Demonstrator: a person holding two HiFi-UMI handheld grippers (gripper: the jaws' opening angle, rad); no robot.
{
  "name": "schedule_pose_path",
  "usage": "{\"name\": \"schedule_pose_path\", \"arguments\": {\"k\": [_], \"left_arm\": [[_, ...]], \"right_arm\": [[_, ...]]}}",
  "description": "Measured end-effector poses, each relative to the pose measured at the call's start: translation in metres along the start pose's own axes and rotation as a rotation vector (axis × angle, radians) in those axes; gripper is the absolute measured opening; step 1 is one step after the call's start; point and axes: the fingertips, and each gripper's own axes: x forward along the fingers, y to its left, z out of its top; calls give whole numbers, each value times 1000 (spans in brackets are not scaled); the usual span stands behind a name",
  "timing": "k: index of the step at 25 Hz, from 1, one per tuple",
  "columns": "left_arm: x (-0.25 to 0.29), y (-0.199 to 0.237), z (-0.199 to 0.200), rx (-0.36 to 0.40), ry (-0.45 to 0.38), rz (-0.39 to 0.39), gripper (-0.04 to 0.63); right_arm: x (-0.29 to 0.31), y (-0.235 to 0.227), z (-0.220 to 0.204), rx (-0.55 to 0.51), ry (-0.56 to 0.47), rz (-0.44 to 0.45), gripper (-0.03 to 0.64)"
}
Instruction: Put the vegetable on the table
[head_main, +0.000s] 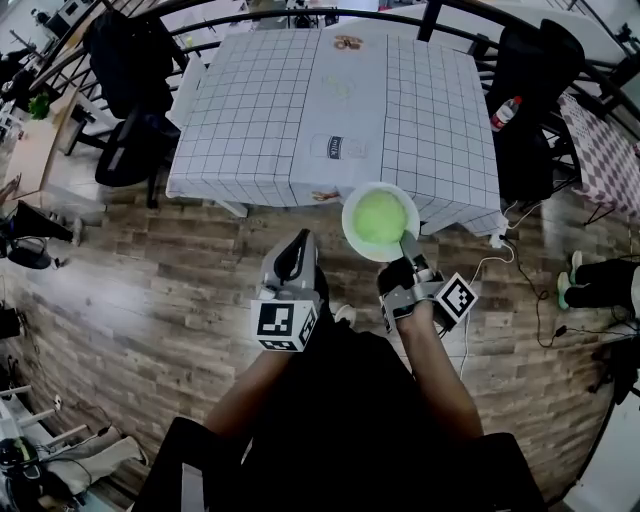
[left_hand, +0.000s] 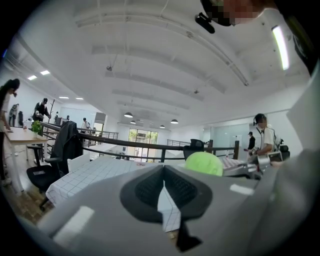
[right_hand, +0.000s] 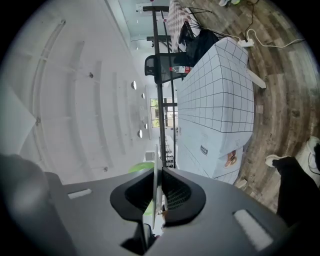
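The round green vegetable (head_main: 380, 217) lies in a white plate (head_main: 347, 214) that is held in the air at the near edge of the bench (head_main: 250, 120) with its checked cloth, partly over the wooden floor (head_main: 150, 290). The right gripper (head_main: 408, 243) has its jaws clamped on the plate's near rim, which shows edge-on between the pads in the right gripper view. Just beside it, the left gripper (head_main: 296, 248) has its jaws closed together with nothing between them.
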Motion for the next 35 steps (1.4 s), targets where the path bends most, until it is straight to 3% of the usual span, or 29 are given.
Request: {"name": "schedule_pose_path", "arguments": {"k": [5, 23, 30, 35], "left_arm": [[10, 14, -9, -7, -16, 16, 9], [113, 51, 25, 14, -21, 7, 9], [166, 67, 40, -7, -24, -44, 9], [173, 68, 43, 21, -64, -88, 9]], "right_arm": [[6, -12, -4, -9, 11, 9, 26], [101, 8, 35, -39, 24, 1, 25], [147, 20, 44, -32, 15, 9, 25], [156, 18, 42, -42, -1, 15, 25]]}}
